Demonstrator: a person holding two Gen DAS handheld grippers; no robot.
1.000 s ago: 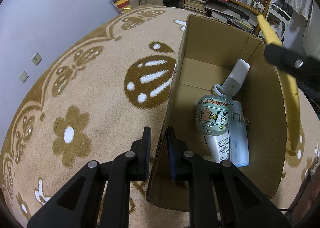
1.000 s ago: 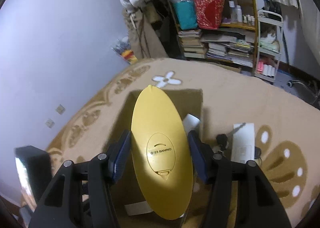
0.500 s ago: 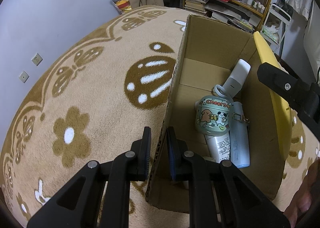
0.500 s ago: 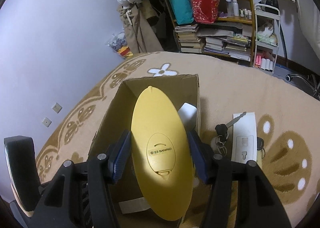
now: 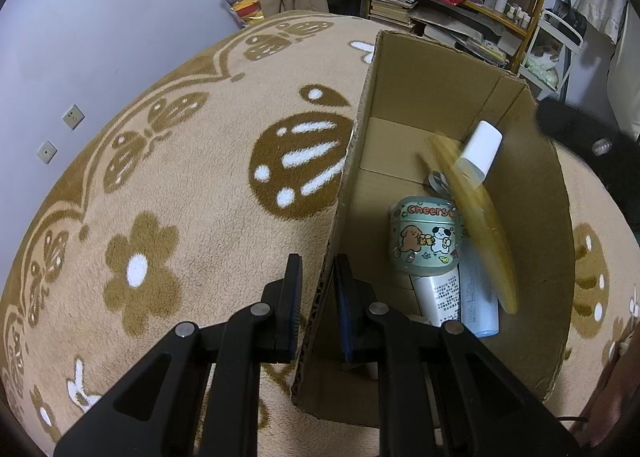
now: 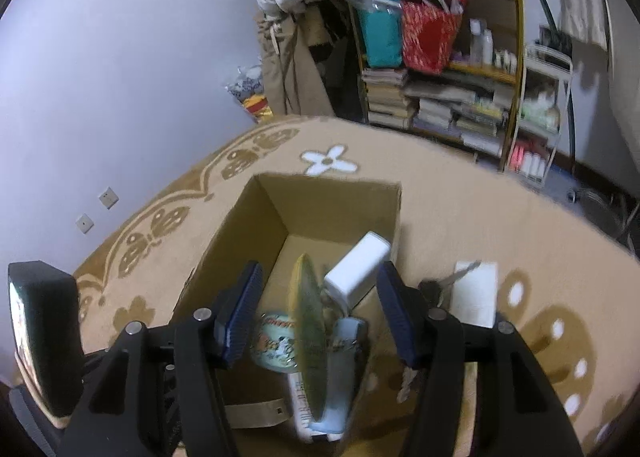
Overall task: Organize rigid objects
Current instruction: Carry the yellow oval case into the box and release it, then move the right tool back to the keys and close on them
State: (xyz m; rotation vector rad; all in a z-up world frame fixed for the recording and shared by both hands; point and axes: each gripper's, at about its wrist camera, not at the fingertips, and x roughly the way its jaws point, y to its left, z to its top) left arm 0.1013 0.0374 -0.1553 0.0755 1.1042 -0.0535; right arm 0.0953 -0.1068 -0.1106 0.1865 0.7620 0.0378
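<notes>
A cardboard box (image 5: 424, 93) stands open on the rug. My left gripper (image 5: 316, 297) is shut on the box's near left wall. My right gripper (image 6: 320, 313) is open and empty above the box (image 6: 320, 209); part of it shows in the left wrist view (image 5: 584, 137). A yellow oval object (image 6: 306, 333) is blurred, edge-on, inside the box between the open fingers; it also shows in the left wrist view (image 5: 476, 225). Under it lie a green "Cheers" tin (image 5: 424, 237), white tubes (image 5: 440, 297) and a white bottle (image 5: 480, 149).
A beige rug with brown flowers (image 5: 140, 265) covers the floor. Keys (image 6: 432, 293) and a white card (image 6: 476, 293) lie on the rug right of the box. Cluttered shelves (image 6: 460, 69) and a white cart (image 6: 540, 113) stand at the back wall.
My right gripper has opened and let go of the yellow oval object, which has dropped edge-on into the box. The left gripper has kept its hold on the box wall.
</notes>
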